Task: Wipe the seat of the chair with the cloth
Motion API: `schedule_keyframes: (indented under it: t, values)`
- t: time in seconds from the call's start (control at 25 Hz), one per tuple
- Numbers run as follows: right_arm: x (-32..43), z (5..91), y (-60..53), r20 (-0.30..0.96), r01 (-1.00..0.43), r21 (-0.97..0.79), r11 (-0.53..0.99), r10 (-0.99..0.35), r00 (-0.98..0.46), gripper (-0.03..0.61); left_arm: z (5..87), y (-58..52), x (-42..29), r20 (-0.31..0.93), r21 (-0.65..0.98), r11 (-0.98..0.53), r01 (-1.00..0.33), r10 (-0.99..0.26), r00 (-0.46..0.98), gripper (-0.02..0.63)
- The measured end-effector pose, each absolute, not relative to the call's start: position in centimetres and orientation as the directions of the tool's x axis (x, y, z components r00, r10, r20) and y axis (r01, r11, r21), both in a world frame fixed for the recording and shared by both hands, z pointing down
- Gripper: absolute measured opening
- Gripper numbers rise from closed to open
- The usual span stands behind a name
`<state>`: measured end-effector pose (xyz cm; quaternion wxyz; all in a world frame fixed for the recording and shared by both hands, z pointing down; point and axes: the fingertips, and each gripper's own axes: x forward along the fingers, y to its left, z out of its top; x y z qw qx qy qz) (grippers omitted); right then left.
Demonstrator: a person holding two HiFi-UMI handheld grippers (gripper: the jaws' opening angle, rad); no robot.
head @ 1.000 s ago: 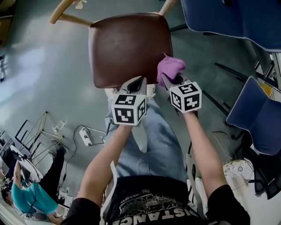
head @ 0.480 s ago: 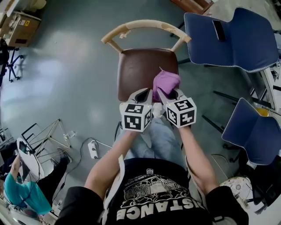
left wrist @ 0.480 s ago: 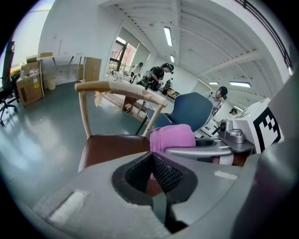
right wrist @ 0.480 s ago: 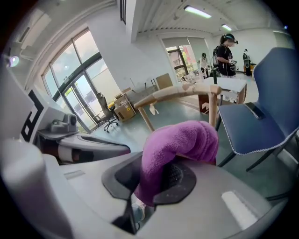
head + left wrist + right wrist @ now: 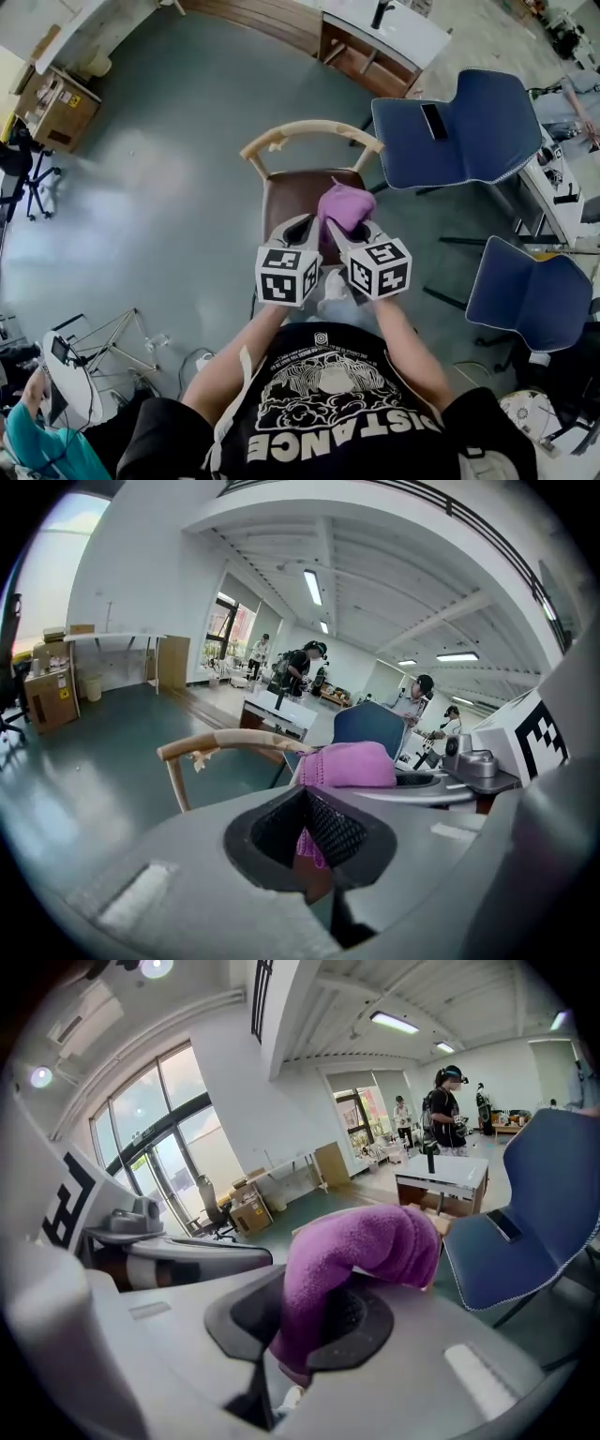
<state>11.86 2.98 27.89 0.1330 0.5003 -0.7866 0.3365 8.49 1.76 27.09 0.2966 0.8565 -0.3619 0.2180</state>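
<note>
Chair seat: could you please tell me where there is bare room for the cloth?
The brown padded seat is bare at left and rear, below the curved wooden backrest. Front-right is crowded: purple cloth, left gripper, right gripper.

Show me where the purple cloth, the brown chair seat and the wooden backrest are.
purple cloth (image 5: 345, 204): head view, middle of the bunched fabric.
brown chair seat (image 5: 289, 192): head view, bare left part.
wooden backrest (image 5: 309, 127): head view, top of the curved rail.

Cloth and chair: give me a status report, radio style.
Right gripper shut on purple cloth, over the chair seat. Left gripper shut, empty, alongside. Nothing else on the seat.
</note>
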Motion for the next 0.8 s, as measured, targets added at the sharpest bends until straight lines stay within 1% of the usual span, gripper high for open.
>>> schedule_keyframes:
  t: [0.24, 0.44, 0.8]
  values:
    - [12.3, 25.7, 0.0, 0.483, -0.888, -0.363, 0.282, -0.758, -0.438, 0.058, 25.8, -1.2, 8.9, 0.553, 0.313, -0.596, -0.740, -0.519, 0.652, -0.003]
    - [11.3, 21.2, 0.0, 0.460, -0.903, -0.321, 0.284, -0.787, -0.411, 0.059, 21.6, -1.1, 7.7, 0.506, 0.310, -0.606, -0.733, -0.547, 0.667, -0.003]
    - [9.6, 21.3, 0.1, 0.450, -0.895, -0.319, 0.312, -0.781, -0.433, 0.060, 22.0, -0.9, 6.3, 0.506, 0.317, -0.590, -0.743, -0.557, 0.658, -0.003]
